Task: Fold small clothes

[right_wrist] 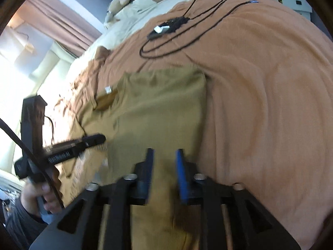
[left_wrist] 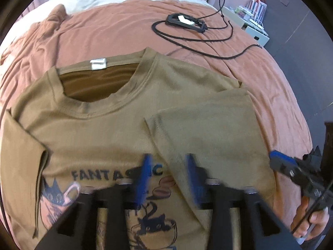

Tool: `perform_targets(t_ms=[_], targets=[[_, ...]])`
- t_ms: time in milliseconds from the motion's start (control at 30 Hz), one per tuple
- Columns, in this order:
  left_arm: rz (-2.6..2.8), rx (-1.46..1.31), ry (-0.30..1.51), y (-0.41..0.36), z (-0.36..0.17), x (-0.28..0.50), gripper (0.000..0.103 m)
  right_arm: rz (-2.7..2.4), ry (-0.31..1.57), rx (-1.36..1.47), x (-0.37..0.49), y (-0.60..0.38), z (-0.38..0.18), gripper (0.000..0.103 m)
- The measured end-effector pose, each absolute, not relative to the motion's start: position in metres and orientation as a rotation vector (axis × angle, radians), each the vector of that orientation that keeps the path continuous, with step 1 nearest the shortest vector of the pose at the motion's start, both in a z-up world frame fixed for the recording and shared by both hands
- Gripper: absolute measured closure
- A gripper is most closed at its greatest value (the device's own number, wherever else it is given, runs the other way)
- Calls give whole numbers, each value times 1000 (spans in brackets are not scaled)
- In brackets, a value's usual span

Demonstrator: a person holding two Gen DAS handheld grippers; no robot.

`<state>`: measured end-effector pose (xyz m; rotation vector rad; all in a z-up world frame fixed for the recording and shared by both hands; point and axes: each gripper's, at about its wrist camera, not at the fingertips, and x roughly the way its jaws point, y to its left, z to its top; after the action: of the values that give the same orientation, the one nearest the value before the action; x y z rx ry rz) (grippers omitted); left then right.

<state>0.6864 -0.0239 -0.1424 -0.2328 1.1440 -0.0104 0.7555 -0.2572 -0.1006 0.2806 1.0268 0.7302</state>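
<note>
Tan cotton printed t-shirt [left_wrist: 100,129] flat on rust-orange bedspread [left_wrist: 116,29], R side folded inward. L gripper [left_wrist: 169,162] jaws apart, nothing pinched. R gripper [right_wrist: 165,156] also spread, empty, over the shirt.

- We see a rust-orange blanket [left_wrist: 108,31] spread across the bed, rumpled along its left edge.
- A black device [left_wrist: 186,21] with a white patch on top lies on the blanket, its black cable [left_wrist: 208,51] looping loosely beside it.
- At the head of the bed we make out cream bedding [right_wrist: 149,2] printed with a bear and a plush toy [right_wrist: 119,3] resting against it.
- Mauve curtains [right_wrist: 62,27] hang beside the bed.
- A white cabinet [left_wrist: 252,30] stands beyond the bed, with a striped bag [left_wrist: 257,5] on it.
</note>
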Motion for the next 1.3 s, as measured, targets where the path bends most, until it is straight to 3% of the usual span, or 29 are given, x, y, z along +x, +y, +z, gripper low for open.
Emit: perform_targets(t_ms=[67, 533, 633, 700, 800, 933, 1167, 1300], targets=[[-5, -240, 1121, -22, -138, 679, 48, 712, 1009, 312, 746, -265, -96, 54], [-107, -298, 1180, -58, -154, 639, 58, 593, 1036, 311, 704, -271, -109, 54], [-107, -300, 1210, -65, -166, 636, 68, 591, 1037, 269, 710, -264, -112, 71], [-113, -308, 1224, -69, -173, 635, 76, 600, 1037, 270, 712, -268, -114, 89], [-122, -297, 1226, -78, -178, 632, 83, 592, 1040, 296, 714, -277, -117, 98], [-127, -272, 1239, -88, -176, 630, 88, 560, 1049, 303, 713, -286, -119, 100], [-131, -234, 1277, -89, -169, 623, 88, 528, 1080, 280, 712, -293, -107, 97], [-136, -263, 1207, -79, -148, 620, 88, 517, 1027, 348, 706, -307, -89, 96]])
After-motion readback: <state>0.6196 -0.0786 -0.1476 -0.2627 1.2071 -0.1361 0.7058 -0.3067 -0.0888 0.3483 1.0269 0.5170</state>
